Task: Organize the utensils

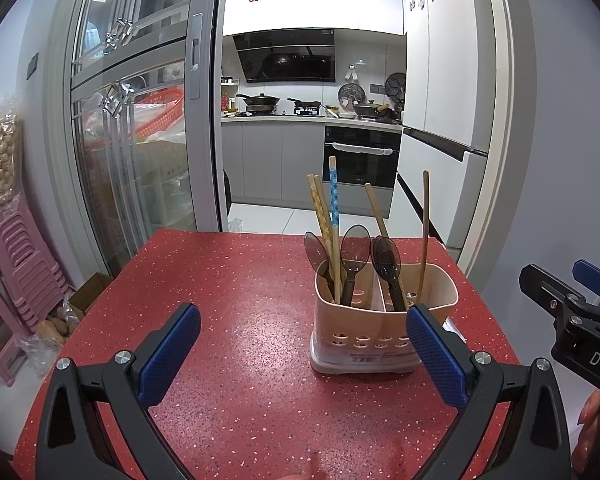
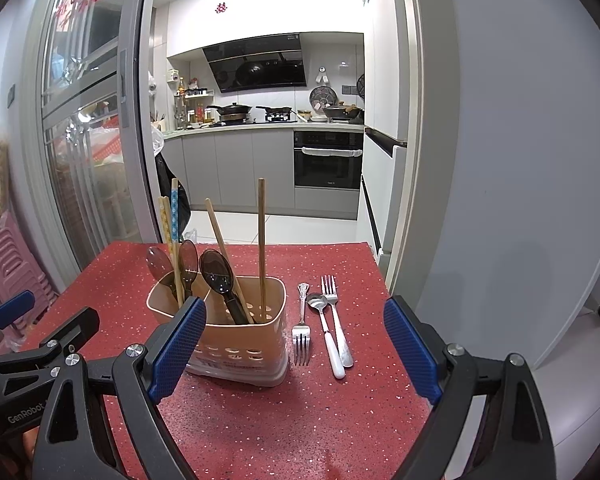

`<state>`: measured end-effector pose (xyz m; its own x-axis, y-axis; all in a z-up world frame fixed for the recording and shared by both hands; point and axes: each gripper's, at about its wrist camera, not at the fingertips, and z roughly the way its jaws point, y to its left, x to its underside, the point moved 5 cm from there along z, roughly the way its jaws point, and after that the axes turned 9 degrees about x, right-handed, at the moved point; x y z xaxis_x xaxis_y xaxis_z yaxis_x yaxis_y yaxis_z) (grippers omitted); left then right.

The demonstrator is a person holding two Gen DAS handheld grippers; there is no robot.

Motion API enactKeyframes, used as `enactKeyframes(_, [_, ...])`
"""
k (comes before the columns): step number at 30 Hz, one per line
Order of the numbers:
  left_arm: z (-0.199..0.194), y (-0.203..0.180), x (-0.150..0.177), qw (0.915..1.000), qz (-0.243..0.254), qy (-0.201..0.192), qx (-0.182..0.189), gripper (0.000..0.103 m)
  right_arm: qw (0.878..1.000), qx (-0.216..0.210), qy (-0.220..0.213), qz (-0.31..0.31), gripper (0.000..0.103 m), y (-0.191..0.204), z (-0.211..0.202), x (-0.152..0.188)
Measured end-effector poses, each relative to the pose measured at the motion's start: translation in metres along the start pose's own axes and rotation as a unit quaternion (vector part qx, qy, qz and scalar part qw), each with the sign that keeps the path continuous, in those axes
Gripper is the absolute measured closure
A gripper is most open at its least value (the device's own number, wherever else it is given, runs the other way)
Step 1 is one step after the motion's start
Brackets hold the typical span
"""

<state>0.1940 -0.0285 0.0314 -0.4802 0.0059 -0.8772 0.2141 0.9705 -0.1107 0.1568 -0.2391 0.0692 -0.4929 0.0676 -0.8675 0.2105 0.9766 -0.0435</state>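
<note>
1. Red speckled tabletop [image 2: 260, 420] fills the near ground, and your two claws hover low over its front edge, angled down at the work.
2. Your right claw [image 2: 296, 344] is released, blue pads spread wide with nothing between them; your left claw [image 1: 304, 344] is spread the same way and grasps nothing either.
3. Just beyond stands the beige caddy [image 2: 236, 340], upright near the middle, likely so that either hand can reach it.
4. Beside it on the right, flat and parallel, lie a fork [image 2: 302, 332], a white-handled spoon [image 2: 326, 332] and a second fork [image 2: 336, 320], apparently awaiting sorting.
5. Dark spoons [image 2: 216, 276] and chopsticks [image 2: 261, 240] already stand in the caddy's compartments.
6. Behind, a kitchen [image 2: 260, 120] opens through the doorway.
</note>
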Motion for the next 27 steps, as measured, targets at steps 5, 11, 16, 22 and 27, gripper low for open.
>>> enactKeyframes(5, [-0.0003, -0.0001, -0.0005, 1.0000, 0.000, 0.000, -0.001, 0.000, 1.000, 0.001, 0.001, 0.002, 0.011, -0.0012, 0.0002, 0.0001])
enactKeyframes(11, [-0.0005, 0.0000, -0.0009, 1.0000, 0.001, 0.001, 0.000, 0.000, 1.000, 0.001, 0.001, 0.002, 0.011, -0.0021, 0.0003, 0.0003])
enactKeyframes(16, [-0.0005, -0.0003, -0.0008, 1.0000, 0.000, 0.000, 0.000, 0.000, 1.000, 0.001, 0.000, 0.002, 0.011, -0.0023, 0.0006, 0.0001])
enactKeyframes(22, [-0.0009, -0.0003, -0.0009, 1.0000, 0.000, 0.001, 0.000, 0.000, 1.000, 0.002, 0.000, 0.003, 0.011, -0.0020, -0.0011, 0.0004])
enactKeyframes(27, [-0.0010, -0.0002, -0.0011, 1.0000, 0.000, 0.001, 0.000, 0.000, 1.000, 0.002, -0.001, 0.002, 0.011, -0.0021, -0.0010, 0.0004])
